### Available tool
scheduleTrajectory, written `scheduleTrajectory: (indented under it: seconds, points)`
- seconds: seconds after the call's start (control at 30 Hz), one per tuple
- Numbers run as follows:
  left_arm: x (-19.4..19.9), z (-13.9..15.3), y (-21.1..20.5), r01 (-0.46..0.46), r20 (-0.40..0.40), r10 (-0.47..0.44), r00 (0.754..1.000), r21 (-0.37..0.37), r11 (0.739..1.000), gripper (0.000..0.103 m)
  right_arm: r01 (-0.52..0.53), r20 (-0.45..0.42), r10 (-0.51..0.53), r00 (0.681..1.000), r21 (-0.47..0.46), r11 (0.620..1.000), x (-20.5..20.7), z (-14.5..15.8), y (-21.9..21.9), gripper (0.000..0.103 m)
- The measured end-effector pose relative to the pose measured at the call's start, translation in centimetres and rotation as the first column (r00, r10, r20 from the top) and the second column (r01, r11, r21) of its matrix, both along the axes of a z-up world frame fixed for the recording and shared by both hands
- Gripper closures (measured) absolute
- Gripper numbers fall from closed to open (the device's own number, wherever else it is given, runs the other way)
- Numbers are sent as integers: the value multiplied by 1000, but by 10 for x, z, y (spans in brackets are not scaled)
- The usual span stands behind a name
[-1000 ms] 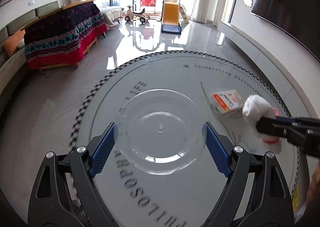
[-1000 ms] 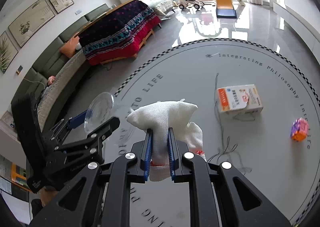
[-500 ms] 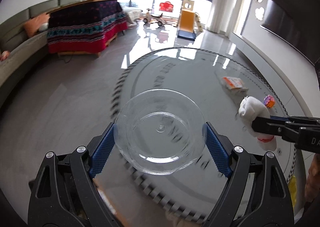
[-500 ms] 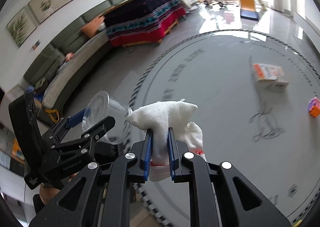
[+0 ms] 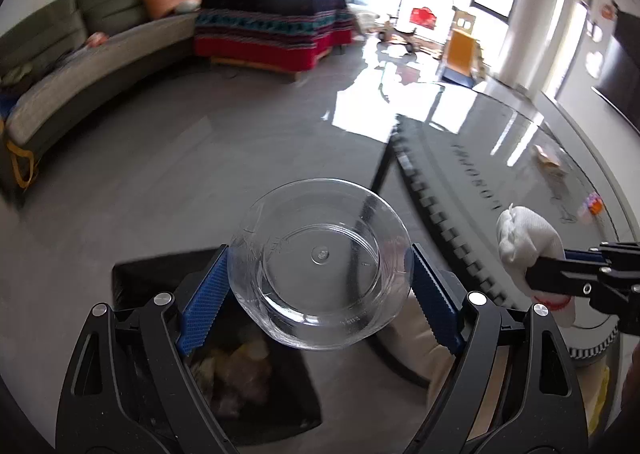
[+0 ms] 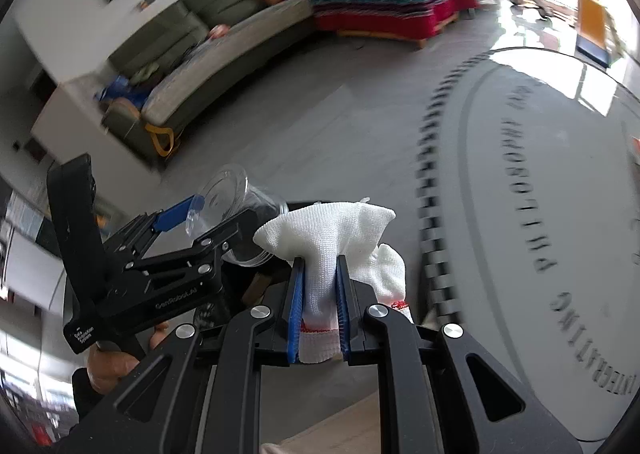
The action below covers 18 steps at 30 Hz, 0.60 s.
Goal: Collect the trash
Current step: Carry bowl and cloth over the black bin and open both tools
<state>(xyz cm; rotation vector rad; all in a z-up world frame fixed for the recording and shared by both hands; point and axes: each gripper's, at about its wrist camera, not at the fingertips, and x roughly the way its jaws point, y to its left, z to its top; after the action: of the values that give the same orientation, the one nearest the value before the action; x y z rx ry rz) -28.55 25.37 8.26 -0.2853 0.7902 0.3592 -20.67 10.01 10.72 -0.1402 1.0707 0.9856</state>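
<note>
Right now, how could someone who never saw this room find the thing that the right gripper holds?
Start at the big round table with letters around its edge. Just off that edge, above the floor, the right gripper pinches a white cloth glove with a red cuff. The clear plastic cup beside it in the left gripper is see-through and stiff; the glove is soft and crumpled.
</note>
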Motion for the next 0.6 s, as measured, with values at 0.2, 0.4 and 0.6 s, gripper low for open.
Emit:
scheduleTrajectory:
  seconds: [0.2, 0.4, 0.6]
  points:
    - [-48, -18, 31, -102, -28, 101, 994, -8, 995, 20, -128, -42, 127, 991, -23, 992, -43, -22, 44, 87]
    - [-80, -42, 60, -168, -67, 166, 984, -22, 986, 20, -247, -93, 240, 966, -74, 966, -81, -52, 86, 87]
    - [-101, -56, 84, -235, -87, 231, 969, -34, 971, 19, -336, -96, 325, 941, -126, 934, -107, -67, 120, 80]
